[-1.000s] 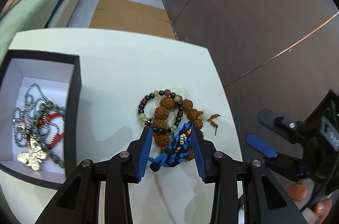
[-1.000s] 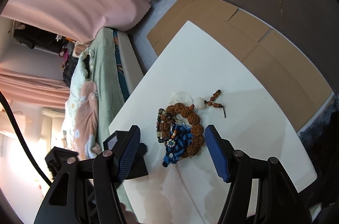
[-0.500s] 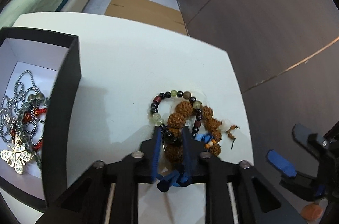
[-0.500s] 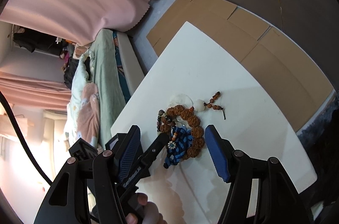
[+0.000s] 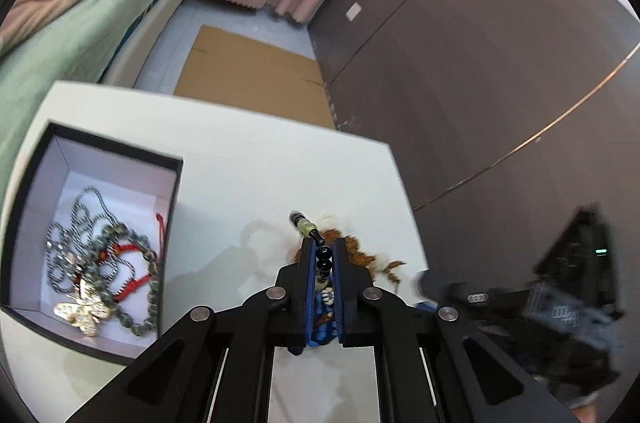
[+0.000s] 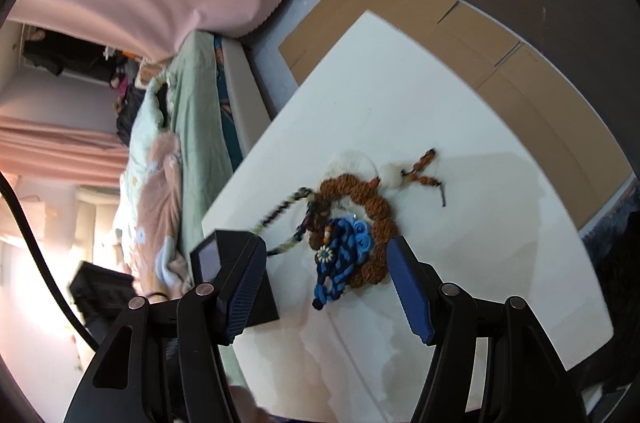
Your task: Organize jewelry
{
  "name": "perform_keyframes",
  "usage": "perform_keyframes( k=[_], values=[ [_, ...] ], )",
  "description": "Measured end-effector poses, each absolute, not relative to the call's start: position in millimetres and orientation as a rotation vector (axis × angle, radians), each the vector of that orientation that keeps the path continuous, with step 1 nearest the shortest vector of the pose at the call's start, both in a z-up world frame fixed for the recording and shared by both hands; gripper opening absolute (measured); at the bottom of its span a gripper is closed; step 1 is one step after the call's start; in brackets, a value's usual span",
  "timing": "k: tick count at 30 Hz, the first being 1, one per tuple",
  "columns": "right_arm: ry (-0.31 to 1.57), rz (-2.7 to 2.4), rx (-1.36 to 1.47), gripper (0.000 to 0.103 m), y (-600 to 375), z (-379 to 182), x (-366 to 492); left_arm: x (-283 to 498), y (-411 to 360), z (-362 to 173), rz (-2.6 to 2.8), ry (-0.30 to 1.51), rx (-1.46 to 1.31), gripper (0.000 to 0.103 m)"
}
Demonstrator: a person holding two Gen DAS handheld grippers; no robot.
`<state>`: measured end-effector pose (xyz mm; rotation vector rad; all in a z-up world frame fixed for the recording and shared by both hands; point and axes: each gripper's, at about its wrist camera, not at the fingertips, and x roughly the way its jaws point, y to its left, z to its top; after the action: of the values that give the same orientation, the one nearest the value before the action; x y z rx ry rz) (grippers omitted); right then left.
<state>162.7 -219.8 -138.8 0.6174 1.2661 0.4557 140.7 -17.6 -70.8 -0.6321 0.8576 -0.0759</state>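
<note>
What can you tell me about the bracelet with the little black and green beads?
The thin bracelet of small black and pale green beads is a string of round, glossy beads that look like stone or glass. It is pinched between the closing blue-padded fingers of the left gripper. In the right wrist view it is pulled out taut, its far end still at the chunky brown seed-bead bracelet and blue braided bracelet on the white table.

Soft daylight, motion blur, fisheye warp
</note>
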Motion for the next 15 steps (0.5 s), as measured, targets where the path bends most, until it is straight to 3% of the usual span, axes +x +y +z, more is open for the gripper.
perform_keyframes(
  k=[15],
  values=[
    [1.310,0.447,0.460,0.057,-171.9,-155.3,164.6,114.5,21.0,-24.4,-0.090,0.736,-0.647,0.008]
  ],
)
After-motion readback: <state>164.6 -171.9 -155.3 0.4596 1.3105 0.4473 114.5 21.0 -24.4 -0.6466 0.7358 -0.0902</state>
